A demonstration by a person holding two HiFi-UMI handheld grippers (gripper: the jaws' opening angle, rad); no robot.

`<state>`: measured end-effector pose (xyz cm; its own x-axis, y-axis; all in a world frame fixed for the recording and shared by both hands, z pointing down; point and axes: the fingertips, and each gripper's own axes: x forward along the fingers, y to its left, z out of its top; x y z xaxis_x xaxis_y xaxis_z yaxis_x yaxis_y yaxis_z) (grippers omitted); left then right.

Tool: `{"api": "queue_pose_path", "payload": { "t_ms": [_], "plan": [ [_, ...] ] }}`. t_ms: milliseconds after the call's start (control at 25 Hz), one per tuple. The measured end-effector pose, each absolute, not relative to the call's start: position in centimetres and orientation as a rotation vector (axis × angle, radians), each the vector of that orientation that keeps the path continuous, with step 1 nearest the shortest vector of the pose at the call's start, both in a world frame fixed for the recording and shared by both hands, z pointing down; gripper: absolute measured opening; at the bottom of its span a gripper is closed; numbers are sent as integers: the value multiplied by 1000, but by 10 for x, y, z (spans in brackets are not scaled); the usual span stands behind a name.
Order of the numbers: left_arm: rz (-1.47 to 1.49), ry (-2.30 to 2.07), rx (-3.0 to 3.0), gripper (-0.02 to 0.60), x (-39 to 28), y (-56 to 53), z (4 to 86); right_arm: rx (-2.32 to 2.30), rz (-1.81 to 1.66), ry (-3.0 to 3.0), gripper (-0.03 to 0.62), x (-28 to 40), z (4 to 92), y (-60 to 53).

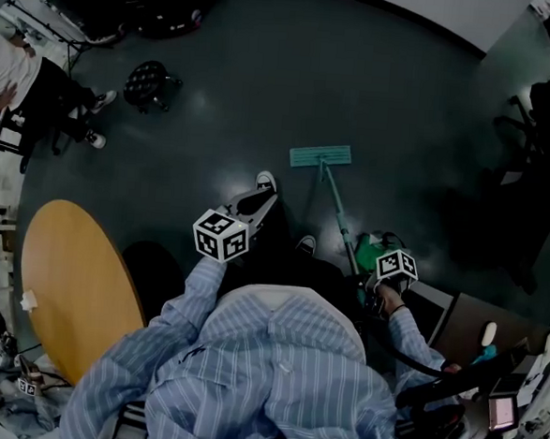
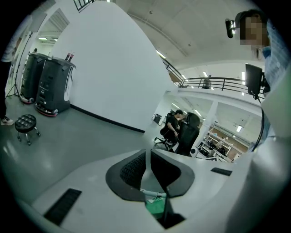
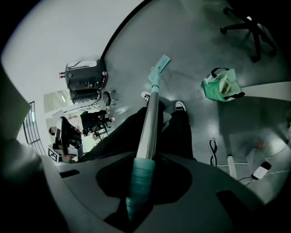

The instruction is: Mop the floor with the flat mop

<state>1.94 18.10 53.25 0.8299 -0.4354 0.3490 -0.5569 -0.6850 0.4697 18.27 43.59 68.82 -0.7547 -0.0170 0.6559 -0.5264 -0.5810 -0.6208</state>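
The flat mop (image 1: 320,156) is down on the dark floor (image 1: 266,73), its teal head lying flat just past the person's shoes (image 1: 266,180), a bit right of centre. The handle (image 1: 337,204) slants back and to the right, up to the right gripper (image 3: 138,182). That gripper is clamped around the ribbed teal grip at the top of the pole, so the mop is basically being worked one-handed. The left gripper (image 2: 148,166) isn't helping at all: its pads sit almost together with nothing between them, and it's held out in front, pointing across the room. Progress-wise, honestly hard to call. The floor has a soft sheen all over but no clear wet streaks or a dry/wet edge, so there's no telling how much has been covered; best guess is mopping is under way, with plenty of open floor left, especially far and left. The mop itself looks clean and simple: slim rectangular teal pad, pale metal pole, teal collar where pole meets head. There's a green bag (image 1: 379,242) on the floor near the right gripper, a round wooden table (image 1: 64,284) near left, and a small stool (image 1: 148,83) far left.
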Motion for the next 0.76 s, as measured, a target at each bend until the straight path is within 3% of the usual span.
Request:
{"api": "queue_pose_path", "payload": {
  "t_ms": [760],
  "plan": [
    [245,-759,2427,35,11,186,535,900,2351,-1220,81,180,688,436]
  ]
}}
